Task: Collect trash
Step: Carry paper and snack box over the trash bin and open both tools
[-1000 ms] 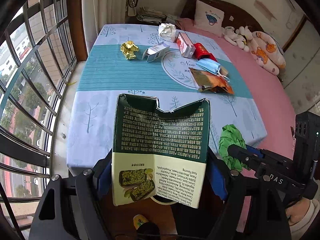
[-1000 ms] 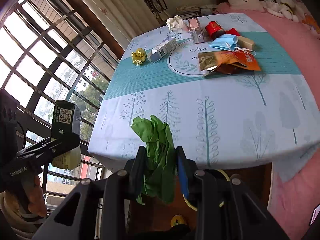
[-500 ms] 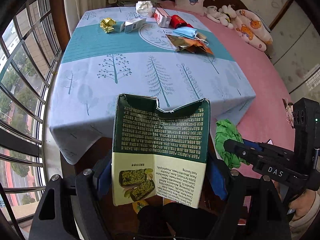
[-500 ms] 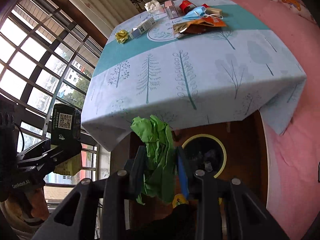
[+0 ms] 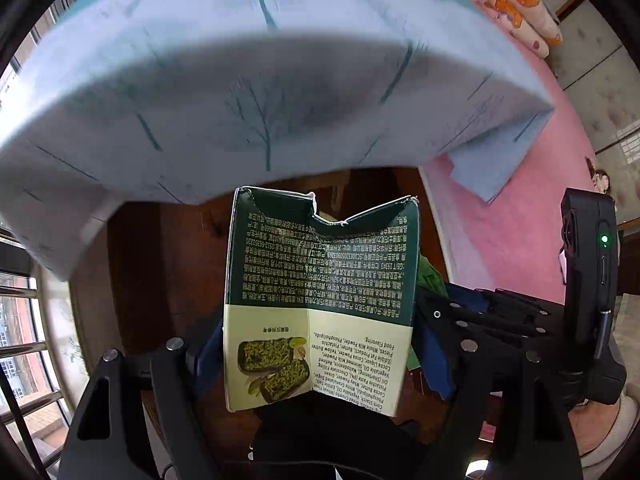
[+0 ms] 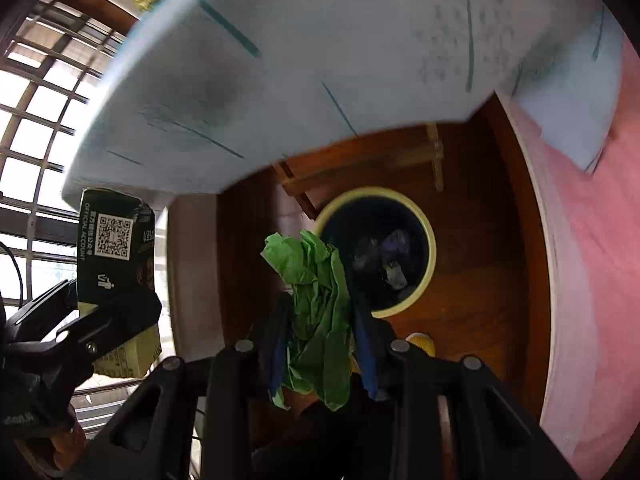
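Green crumpled paper (image 6: pixel 316 312) was clamped in the right gripper (image 6: pixel 320 344), near the yellow-rimmed round bin (image 6: pixel 430 248); a torn dark-green carton (image 5: pixel 320 300) was gripped by the left gripper (image 5: pixel 320 356). Both were best centred over the bin before release.

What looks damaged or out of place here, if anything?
The green carton held in the left gripper is damaged: its top edge is torn ragged and it is creased down the middle. The green paper in the right gripper is crumpled. Both hang near the bin under the table; nothing has spilled.
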`<state>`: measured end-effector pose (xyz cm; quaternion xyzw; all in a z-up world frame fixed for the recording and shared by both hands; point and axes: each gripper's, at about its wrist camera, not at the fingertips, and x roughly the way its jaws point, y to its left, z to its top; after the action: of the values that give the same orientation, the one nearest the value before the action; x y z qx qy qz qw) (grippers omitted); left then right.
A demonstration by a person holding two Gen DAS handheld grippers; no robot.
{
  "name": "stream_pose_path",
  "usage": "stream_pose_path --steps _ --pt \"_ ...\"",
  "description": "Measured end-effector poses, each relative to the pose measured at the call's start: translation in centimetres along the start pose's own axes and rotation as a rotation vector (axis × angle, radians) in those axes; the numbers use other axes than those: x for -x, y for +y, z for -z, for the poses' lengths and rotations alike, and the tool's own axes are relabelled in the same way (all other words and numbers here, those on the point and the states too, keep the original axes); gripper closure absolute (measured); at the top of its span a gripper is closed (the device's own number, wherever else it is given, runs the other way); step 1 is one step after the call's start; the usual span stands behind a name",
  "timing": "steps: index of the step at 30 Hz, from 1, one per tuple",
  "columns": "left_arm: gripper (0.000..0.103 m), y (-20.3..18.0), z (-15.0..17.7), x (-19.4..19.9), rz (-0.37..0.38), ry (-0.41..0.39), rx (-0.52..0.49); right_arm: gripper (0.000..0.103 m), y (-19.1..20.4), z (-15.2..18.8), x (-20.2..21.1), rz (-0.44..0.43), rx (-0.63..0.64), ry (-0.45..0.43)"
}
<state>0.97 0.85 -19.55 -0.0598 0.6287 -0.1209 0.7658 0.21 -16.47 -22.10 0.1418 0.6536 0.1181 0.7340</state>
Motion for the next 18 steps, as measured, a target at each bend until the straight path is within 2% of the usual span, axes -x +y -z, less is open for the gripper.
stream_pose_path --steps 5,6,8,10,15,17,18 --pt "0.024 0.3 0.1 -7.5 -0.029 0.064 0.005 0.073 -3.2 0.0 -5.8 0.012 -0.035 0.041" --pt "0.023 0.3 0.1 -8.8 -0.036 0.072 0.005 0.073 -4.4 -0.2 -8.0 0.019 -0.049 0.052" --pt "0.023 0.6 -0.1 -11.2 -0.054 0.085 0.006 0.073 -4.7 -0.2 -8.9 0.004 -0.058 0.087" --pt "0.022 0.7 -0.4 -13.2 -0.066 0.09 0.005 0.073 -5.4 -0.1 -10.7 0.01 -0.074 0.089" --pt "0.019 1.4 -0.3 -17.4 -0.075 0.163 -0.015 0.073 -6.7 -0.4 -13.5 0.015 -0.106 0.091" --pt "0.011 1.8 -0.2 -17.9 -0.094 0.162 -0.021 0.073 -7.0 -0.7 -14.1 0.014 -0.111 0.087" --pt "0.004 1.9 -0.1 -17.9 -0.1 0.151 -0.023 0.073 -7.1 -0.8 -14.3 0.013 -0.114 0.089"
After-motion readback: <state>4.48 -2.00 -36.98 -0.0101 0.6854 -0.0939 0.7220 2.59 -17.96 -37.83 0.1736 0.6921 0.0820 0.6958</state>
